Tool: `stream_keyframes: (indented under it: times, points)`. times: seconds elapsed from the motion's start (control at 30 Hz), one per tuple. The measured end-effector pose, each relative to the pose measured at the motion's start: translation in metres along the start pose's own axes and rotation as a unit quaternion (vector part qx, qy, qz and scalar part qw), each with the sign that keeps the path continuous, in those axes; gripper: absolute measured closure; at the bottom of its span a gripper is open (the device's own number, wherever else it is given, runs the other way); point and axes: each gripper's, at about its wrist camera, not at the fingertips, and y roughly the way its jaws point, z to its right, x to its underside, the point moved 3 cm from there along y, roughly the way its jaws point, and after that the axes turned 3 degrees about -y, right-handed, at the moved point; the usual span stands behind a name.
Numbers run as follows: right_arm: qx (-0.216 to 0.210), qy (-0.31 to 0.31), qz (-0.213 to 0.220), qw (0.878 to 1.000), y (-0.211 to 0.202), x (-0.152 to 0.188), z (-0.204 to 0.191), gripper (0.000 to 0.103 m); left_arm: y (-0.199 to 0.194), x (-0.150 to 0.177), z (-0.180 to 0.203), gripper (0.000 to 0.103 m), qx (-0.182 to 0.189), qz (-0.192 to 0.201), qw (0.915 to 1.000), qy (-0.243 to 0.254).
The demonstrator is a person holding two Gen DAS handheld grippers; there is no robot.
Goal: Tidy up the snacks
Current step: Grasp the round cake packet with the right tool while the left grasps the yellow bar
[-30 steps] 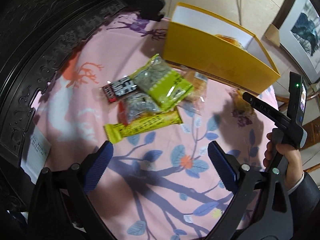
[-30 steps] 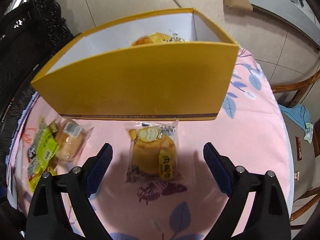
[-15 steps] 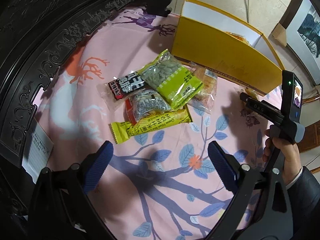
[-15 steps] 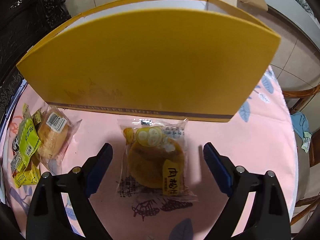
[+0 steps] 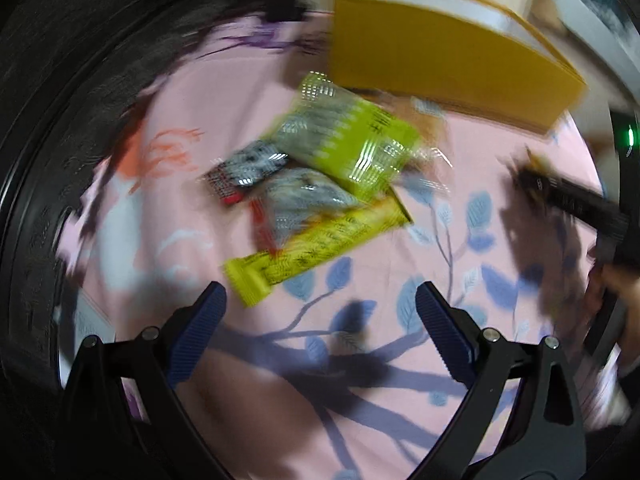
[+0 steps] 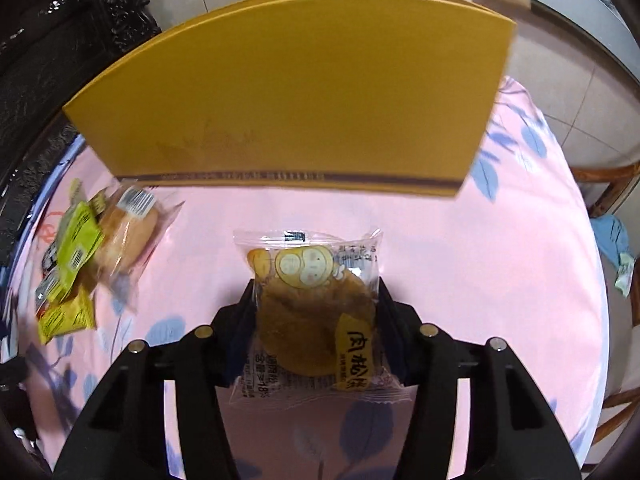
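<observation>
My right gripper [image 6: 316, 304] is shut on a clear-wrapped round pastry packet [image 6: 314, 312], its jaws pressing both sides, just in front of the yellow box [image 6: 292, 104]. My left gripper [image 5: 320, 308] is open and empty above the pink cloth, close behind a pile of snacks: a long yellow bar [image 5: 316, 248], a green packet [image 5: 352, 140], a grey-and-red packet [image 5: 300, 200] and a dark one [image 5: 248, 168]. The left view is motion-blurred. The yellow box [image 5: 432, 52] stands beyond the pile. The pile [image 6: 72, 264] and a wrapped bun [image 6: 128, 232] show at the left of the right wrist view.
A dark carved wooden rim [image 5: 48, 120] curves round the table's left side. The right gripper's body [image 5: 576, 200] and the hand holding it sit at the right of the left wrist view. Wooden chairs [image 6: 616, 192] stand beyond the table's right edge.
My right gripper has moved forward and closed on the pastry packet. My left gripper has moved toward the snack pile, blurring its view.
</observation>
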Motion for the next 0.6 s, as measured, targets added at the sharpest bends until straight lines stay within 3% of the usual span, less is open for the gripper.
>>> stream_keyframes:
  times: [0.17, 0.3, 0.43, 0.6]
  points:
    - [0.003, 0.003, 0.006, 1.0, -0.008, 0.012, 0.003, 0.047, 0.013, 0.005, 0.03, 0.006, 0.015, 0.01, 0.9881, 0.153]
    - [0.007, 0.006, 0.005, 1.0, -0.012, 0.02, 0.004, 0.046, 0.032, 0.002, 0.034, 0.006, 0.024, -0.009, 0.9851, 0.17]
    - [0.003, 0.013, 0.004, 1.0, -0.013, 0.021, 0.006, 0.046, 0.047, -0.008, 0.031, 0.006, 0.008, -0.01, 0.9848, 0.173]
    - [0.001, 0.015, 0.003, 1.0, -0.011, 0.018, 0.003, 0.046, 0.059, -0.024, 0.019, 0.006, 0.015, -0.027, 0.987, 0.157]
